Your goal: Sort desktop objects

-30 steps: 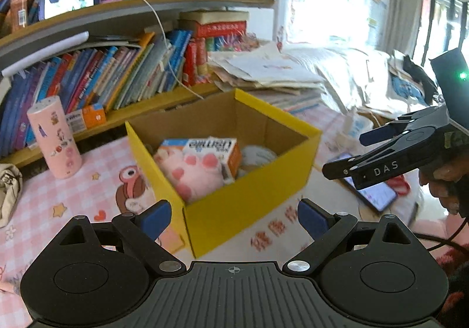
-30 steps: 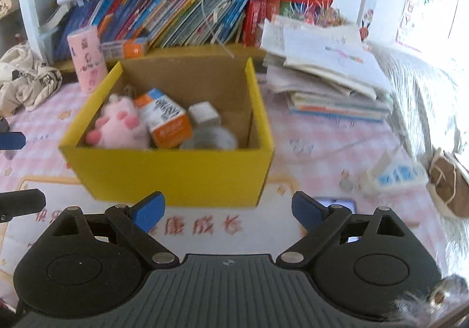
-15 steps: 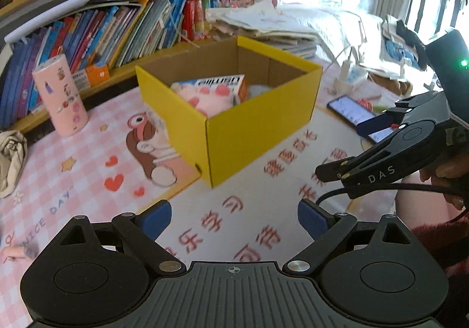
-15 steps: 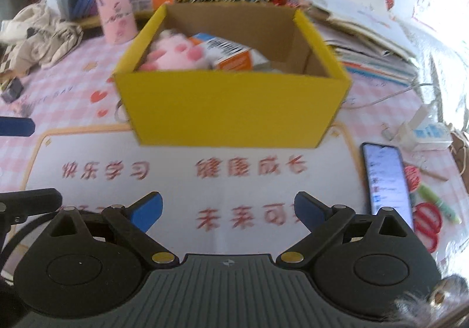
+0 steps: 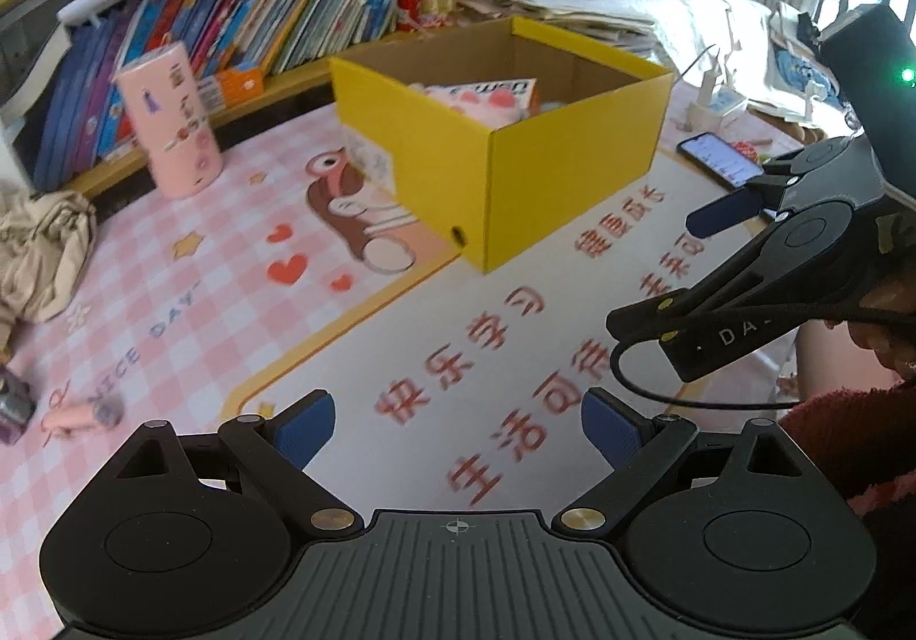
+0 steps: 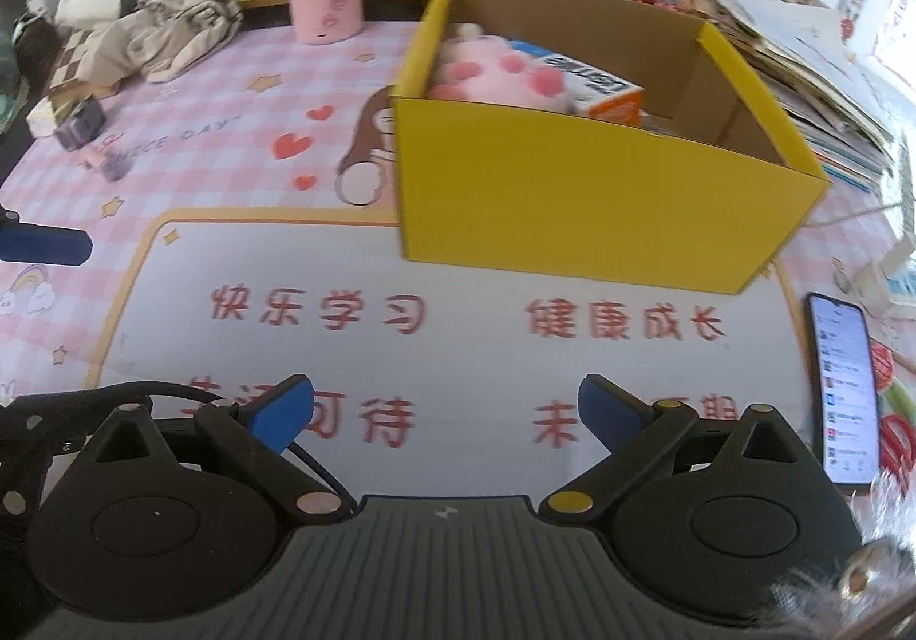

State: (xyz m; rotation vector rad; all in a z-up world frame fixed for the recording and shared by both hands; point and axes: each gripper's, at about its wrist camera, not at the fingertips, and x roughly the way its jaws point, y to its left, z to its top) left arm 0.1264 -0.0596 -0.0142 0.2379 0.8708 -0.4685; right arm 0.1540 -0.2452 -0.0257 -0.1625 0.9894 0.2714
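Observation:
A yellow cardboard box (image 5: 572,193) (image 6: 572,205) stands open on the printed desk mat (image 6: 458,342). Inside lie a pink plush toy (image 6: 498,79) (image 5: 486,102) and an orange-and-white carton (image 6: 607,90). My left gripper (image 5: 458,422) hangs open over the mat, well short of the box, with nothing between its fingers. My right gripper (image 6: 446,411) is also back from the box, and its jaws are opening with nothing between them. In the left wrist view the right gripper (image 5: 652,273) shows at the right edge, held by a hand.
A pink cylinder (image 5: 169,119) stands at the back left before a shelf of books (image 5: 257,27). A lit phone (image 6: 844,388) lies right of the mat. A beige cloth bag (image 6: 137,22) and small purple items (image 6: 80,125) sit far left. Stacked papers (image 6: 801,39) lie behind the box.
Both grippers have drawn back from the box and tipped further down, so the box looks farther off and more of the mat's red lettering shows. The right jaws stand slightly wider.

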